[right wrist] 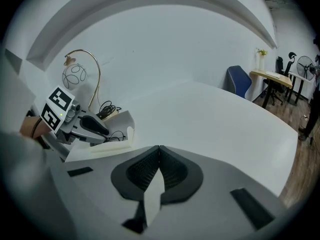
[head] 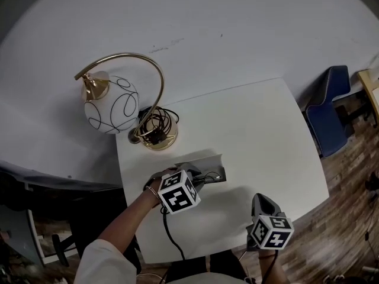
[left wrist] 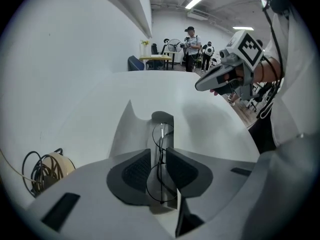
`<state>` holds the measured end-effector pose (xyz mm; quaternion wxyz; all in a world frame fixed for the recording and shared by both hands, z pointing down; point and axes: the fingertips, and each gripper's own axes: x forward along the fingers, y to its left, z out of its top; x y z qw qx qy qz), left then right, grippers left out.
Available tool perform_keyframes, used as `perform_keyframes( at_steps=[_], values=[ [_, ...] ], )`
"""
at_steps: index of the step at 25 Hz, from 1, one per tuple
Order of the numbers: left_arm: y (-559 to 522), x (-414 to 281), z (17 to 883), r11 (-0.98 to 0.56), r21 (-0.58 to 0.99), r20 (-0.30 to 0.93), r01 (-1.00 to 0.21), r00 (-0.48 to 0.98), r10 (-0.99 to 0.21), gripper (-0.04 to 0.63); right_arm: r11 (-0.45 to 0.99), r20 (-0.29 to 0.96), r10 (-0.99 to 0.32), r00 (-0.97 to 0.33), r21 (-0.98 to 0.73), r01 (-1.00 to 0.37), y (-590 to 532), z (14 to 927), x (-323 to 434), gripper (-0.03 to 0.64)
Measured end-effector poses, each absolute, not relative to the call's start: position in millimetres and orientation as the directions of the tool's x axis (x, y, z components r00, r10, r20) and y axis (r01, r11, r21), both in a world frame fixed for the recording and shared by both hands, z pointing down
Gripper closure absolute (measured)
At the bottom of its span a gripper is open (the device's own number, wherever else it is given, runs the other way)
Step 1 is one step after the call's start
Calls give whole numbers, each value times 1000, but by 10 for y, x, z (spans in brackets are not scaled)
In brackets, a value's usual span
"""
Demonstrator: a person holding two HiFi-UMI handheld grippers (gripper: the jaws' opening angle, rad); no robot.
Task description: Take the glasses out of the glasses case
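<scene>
Straddling glasses [left wrist: 161, 160], left jaws seemingly loose, head view obscured

Right tool [right wrist: 159, 150] jaws together, empty; left tool [right wrist: 93, 124] at open glasses case [right wrist: 120, 126]

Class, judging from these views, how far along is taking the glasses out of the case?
Done: the glasses case lies open on the table. In hand: the left gripper has its jaws open on either side of the glasses, which sit in the case, not yet gripped. Left: close and lift the glasses clear. The right gripper is shut, empty, off to the side.
</scene>
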<state>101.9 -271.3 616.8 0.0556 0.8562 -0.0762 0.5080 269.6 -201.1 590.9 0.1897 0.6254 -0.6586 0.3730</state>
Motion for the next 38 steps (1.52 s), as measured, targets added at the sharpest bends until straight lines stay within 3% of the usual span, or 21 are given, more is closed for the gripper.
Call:
perform_keyframes(
  at_steps=[15,25,38],
  values=[
    [-2673,1047,6264,-992,112,927,-59,367,83,533,-59,729,-661,-177,-286,-957,-2068,6046,2648,584],
    [-2672,1052,6303,-983,170,926,-68,353,136,540,-78,728,-662,-178,-303,-950,-2099,6070,2644,584],
    [-2689,1060,6336,-976,150,948,-158,304,96,560,-78,717,-665,-208,-344,-936,-2088,6086,2525,584]
  ],
)
